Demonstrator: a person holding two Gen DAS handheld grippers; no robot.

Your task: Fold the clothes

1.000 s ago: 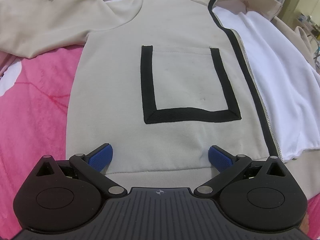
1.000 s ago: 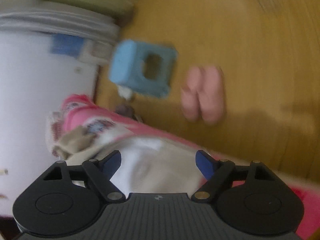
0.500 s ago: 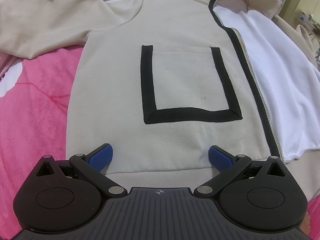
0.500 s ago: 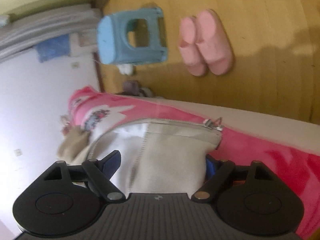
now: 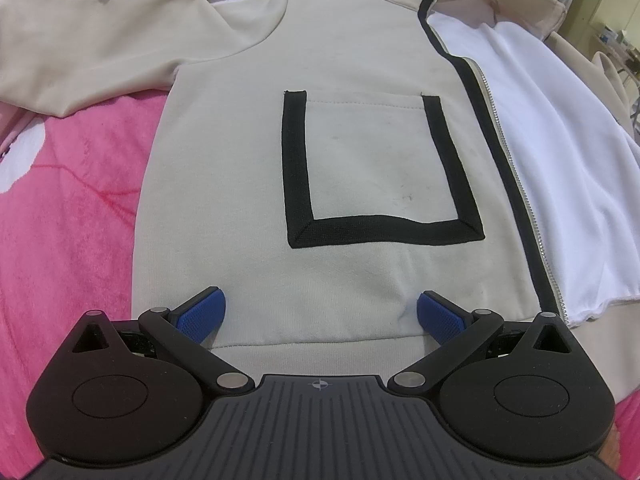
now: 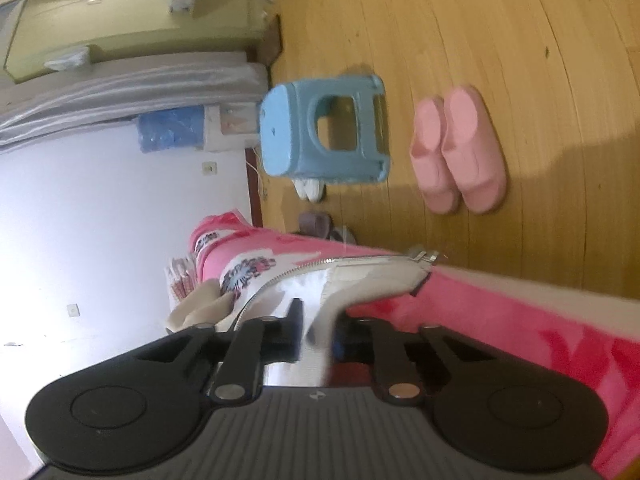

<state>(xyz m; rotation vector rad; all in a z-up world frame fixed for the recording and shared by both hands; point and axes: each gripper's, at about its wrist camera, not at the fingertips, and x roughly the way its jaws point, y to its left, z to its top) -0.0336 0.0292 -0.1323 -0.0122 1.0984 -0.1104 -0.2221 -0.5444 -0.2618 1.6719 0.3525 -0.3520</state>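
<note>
Left tool: my two blue pads stand wide apart and hold nothing; they rest low on the hem of the jacket, at the bottom centre of the left wrist view.
Right tool: the fingers are together, clamped on a fold of the jacket's open front panel, near its zipper edge.
Jacket: beige, spread flat on the pink bed cover, one sleeve going to the upper left, the other panel turned open so that the white lining shows at the right.
Pocket: a patch with black trim, in the middle of the frame.
How it handles: I judge it a thick, soft fleece cloth, light, not fragile, and it bends anywhere; the metal zipper is the only stiff line.
Where to hold: the ribbed hem and the zipper edge are doubled and firmer, so I think a pinch there slips less than one on the single layer.
</note>
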